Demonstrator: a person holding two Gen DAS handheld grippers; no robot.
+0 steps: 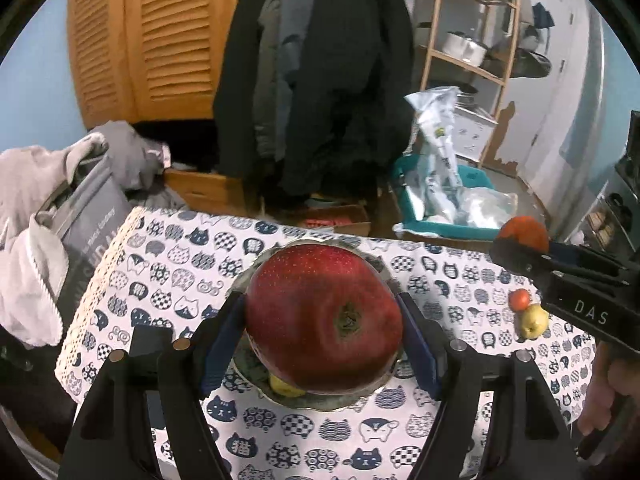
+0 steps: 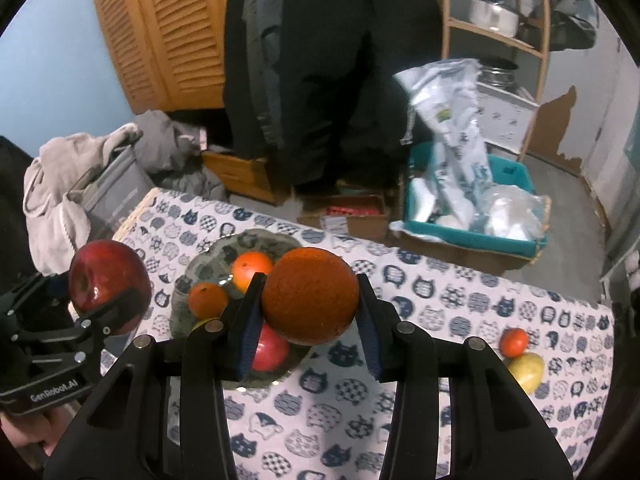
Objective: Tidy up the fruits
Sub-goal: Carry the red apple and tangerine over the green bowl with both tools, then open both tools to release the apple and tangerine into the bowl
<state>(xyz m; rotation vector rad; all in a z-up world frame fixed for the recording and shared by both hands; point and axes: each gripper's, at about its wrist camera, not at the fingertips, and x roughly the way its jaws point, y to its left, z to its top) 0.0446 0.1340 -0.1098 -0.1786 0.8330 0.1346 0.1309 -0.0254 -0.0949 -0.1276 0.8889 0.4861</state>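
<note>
Red apple [image 1: 324, 320] clamped in left gripper [image 1: 324, 336], above grey bowl [image 2: 192, 276]. Right gripper [image 2: 310, 312] pinches big orange [image 2: 310, 296], beside bowl. Bowl already holds two oranges, red fruit, something yellow. Small orange [image 2: 514, 342], yellow fruit [image 2: 526, 372] left on cat-print cloth [image 2: 440, 300]. Roughly half done.

table [image 2: 460, 304] | cat-print cloth | bowl [image 2: 208, 264] | tangerine [image 2: 515, 341] | yellow fruit [image 2: 527, 372]

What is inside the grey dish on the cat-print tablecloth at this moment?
In the dish lie two oranges, a red apple and a sliver of yellow fruit. The right gripper and its orange cover the dish's near side.
</note>
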